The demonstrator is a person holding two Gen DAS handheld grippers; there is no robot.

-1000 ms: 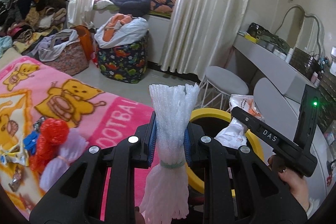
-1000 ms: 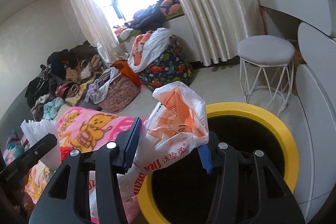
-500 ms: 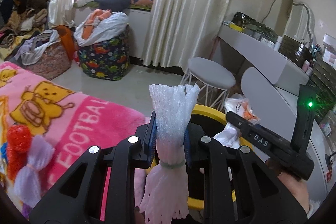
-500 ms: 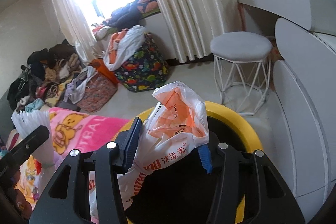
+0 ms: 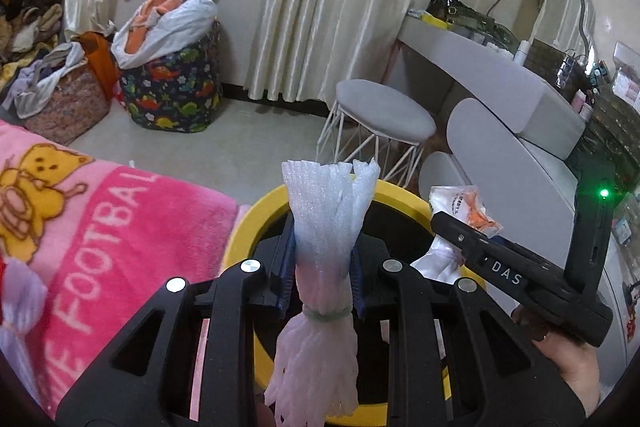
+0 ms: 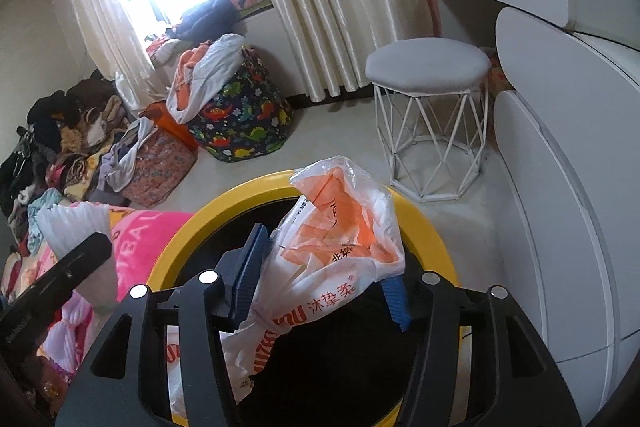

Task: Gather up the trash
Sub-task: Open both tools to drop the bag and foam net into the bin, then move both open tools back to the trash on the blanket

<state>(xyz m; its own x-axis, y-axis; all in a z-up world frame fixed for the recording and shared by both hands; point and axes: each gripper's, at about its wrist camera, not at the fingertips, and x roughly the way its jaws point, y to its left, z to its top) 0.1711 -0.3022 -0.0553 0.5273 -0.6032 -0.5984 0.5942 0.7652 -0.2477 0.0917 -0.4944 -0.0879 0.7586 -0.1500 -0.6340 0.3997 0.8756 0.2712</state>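
Note:
My left gripper [image 5: 320,267] is shut on a white foam net sleeve [image 5: 326,227], tied with a green band, held upright over the yellow-rimmed black bin [image 5: 264,211]. My right gripper [image 6: 320,267] is shut on a crumpled white and orange plastic bag [image 6: 340,239] above the same bin [image 6: 192,227]. The right gripper with its bag also shows in the left wrist view [image 5: 452,227] at right, and the foam sleeve shows in the right wrist view [image 6: 76,223] at left.
A pink bear blanket [image 5: 80,227] covers the bed left of the bin. A grey stool on white wire legs [image 6: 428,67] stands behind the bin. A white vanity desk [image 6: 560,107] is at the right. Laundry bags [image 5: 172,83] sit by the curtain.
Both grippers have moved right and forward from the bed, so each item now hangs over the bin opening. Both stay shut on their items.

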